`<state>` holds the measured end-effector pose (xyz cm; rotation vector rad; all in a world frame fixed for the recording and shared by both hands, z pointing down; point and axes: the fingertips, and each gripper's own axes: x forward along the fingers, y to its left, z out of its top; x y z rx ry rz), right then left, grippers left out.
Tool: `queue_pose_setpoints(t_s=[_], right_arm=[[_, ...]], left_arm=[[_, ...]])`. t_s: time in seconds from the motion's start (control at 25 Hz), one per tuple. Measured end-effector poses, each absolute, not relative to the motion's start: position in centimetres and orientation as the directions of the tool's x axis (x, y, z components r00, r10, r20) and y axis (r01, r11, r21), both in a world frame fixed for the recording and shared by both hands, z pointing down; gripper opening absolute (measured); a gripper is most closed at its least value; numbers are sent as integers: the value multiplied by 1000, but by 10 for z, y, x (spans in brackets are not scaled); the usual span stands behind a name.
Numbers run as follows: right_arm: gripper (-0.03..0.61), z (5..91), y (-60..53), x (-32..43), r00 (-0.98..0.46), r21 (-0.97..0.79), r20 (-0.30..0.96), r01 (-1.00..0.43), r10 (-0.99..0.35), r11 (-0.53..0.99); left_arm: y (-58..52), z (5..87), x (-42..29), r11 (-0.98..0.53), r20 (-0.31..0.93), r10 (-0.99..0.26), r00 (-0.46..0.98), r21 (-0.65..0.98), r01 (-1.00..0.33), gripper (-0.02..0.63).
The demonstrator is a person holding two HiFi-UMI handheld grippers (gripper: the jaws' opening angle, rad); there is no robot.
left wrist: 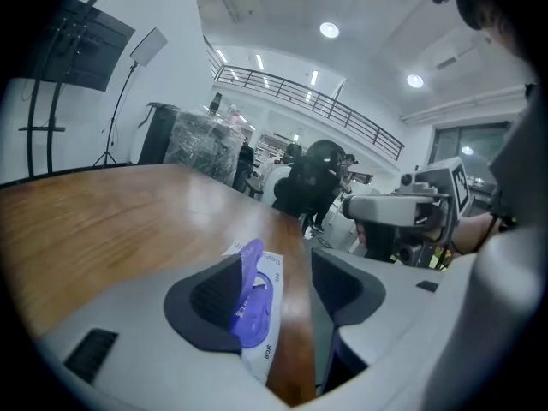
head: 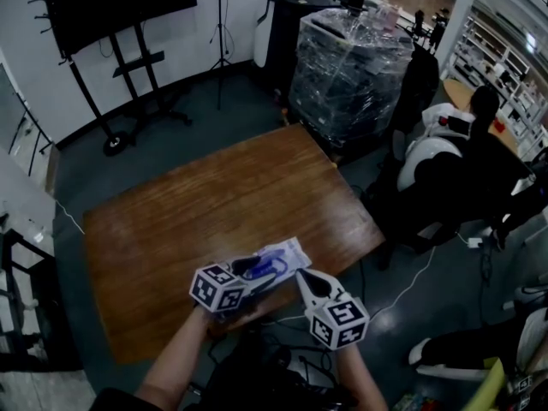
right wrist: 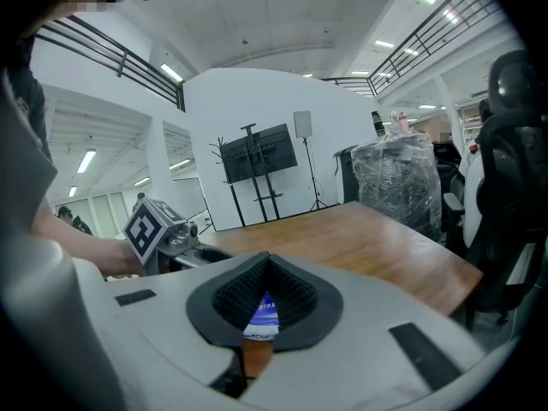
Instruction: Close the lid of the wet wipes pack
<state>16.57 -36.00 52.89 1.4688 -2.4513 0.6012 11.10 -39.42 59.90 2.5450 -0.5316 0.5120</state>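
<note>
At the wooden table's [head: 214, 204] near edge, the left gripper [left wrist: 278, 285] has its jaws spread around the white wet wipes pack [head: 287, 253], whose purple lid [left wrist: 248, 294] stands raised. The pack's dark lettering is too blurred to read. The right gripper [right wrist: 265, 264], just beside it, has its jaws pressed together.

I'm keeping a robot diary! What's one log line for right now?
wet wipes pack: on table, lid up | left gripper: open, around lid | right gripper: shut, at pack
</note>
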Motion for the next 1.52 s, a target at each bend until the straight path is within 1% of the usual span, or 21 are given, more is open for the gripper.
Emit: queue_pose_setpoints(t_s=[0.12,0.2,0.28,0.36,0.44,0.56,0.84,1.08,1.28,1.52], right_arm=[[11,530,-359,169,-473,-233,393,-881,-789,412],[11,530,-358,171,-468,-234,397,-883,-790,406],[11,532,-356,174,-461,-234,401,-887,-791,399],[11,533,-356,177,-455,-235,404,-890,-794,391],[11,534,-355,179,-450,-235,408,-893,-795,385],[11,537,-354,183,-439,-236,415,-898,-797,372],[11,541,-349,194,-419,-241,428,-907,-801,346],[11,544,-347,200,-407,-244,439,-912,-801,330],[11,545,-344,205,-402,-245,444,-914,-801,323],[11,542,-340,203,-417,-241,433,-908,-799,343]], left_arm=[[-392,601,114,-802,453,-252,855,397,-447,210],[-391,603,115,-800,459,-246,853,401,-447,185],[-392,607,117,-795,469,-247,848,401,-454,118],[-394,612,119,-791,483,-250,839,397,-465,90],[-395,618,120,-786,503,-249,827,394,-476,43],[-394,632,123,-782,544,-236,805,386,-490,13],[-389,661,125,-786,638,-226,737,328,-525,8],[-388,679,123,-797,695,-230,682,267,-541,2],[-388,674,134,-822,707,-241,665,216,-527,0],[-388,677,134,-806,707,-272,653,203,-556,0]])
